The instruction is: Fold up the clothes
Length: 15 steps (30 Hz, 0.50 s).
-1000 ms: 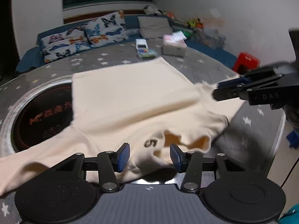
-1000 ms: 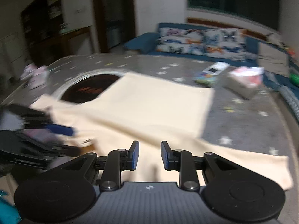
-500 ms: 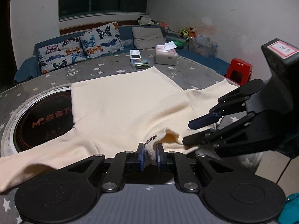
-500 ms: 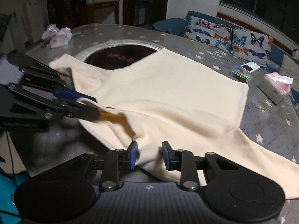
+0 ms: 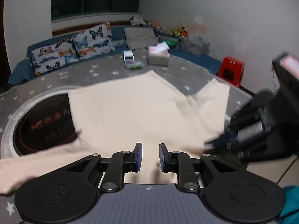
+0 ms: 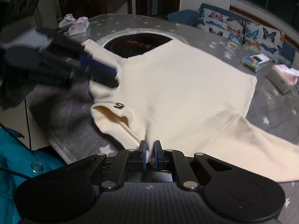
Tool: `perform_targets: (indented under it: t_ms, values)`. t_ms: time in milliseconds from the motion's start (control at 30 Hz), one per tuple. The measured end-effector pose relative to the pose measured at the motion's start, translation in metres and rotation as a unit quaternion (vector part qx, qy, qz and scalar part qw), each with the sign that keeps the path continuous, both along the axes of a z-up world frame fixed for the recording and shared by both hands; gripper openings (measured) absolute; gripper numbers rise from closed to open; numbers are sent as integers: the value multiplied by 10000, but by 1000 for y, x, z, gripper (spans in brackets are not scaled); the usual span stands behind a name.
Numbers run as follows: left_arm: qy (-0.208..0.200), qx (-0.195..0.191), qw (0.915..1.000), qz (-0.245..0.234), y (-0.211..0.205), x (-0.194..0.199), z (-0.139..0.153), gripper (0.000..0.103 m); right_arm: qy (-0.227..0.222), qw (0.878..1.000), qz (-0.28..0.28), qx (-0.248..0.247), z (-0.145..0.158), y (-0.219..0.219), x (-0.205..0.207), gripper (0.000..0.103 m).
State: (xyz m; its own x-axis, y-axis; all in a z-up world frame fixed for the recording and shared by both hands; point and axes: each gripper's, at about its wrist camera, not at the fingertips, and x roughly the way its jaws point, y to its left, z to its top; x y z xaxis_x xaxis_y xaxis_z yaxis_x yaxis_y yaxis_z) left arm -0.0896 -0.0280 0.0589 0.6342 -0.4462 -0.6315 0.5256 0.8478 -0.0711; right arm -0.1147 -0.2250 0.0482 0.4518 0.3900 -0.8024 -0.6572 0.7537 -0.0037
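Grey star-printed cloth covers the round table (image 5: 104,74), with a dark hotplate ring (image 6: 137,43) at its middle and a butterfly-cushioned bench (image 5: 72,48) behind. Spread flat across the table lies the cream sweater (image 6: 177,85), its collar toward the near edge and its long axis running away toward the hem. At the shoulder just beside the collar, the right gripper (image 6: 149,155) is closing on a pinched fold of cloth. Over the other shoulder, the left gripper (image 5: 150,157) is opening, with fabric under its jaws but the pads clear of it. So the right holds and the left must re-grip. A small "5" (image 6: 119,105) badge marks the collar; the hotplate's red lettering is unreadable.
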Motion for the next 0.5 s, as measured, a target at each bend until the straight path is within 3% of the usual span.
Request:
perform_targets:
  t_ms: [167,300,500]
  values:
    - [143,-125,9997,160,-7,21,-10,22,-33,9997,-47,256,16,-12,5,16]
    - [427,-113,9988,228,-14,33,-29,22,-346,9977,-478,333,25,-25,21,17]
    - [642,-57,9970,424,-7,38,-41,22,-453,9919,-1091,472,8,-38,60,17]
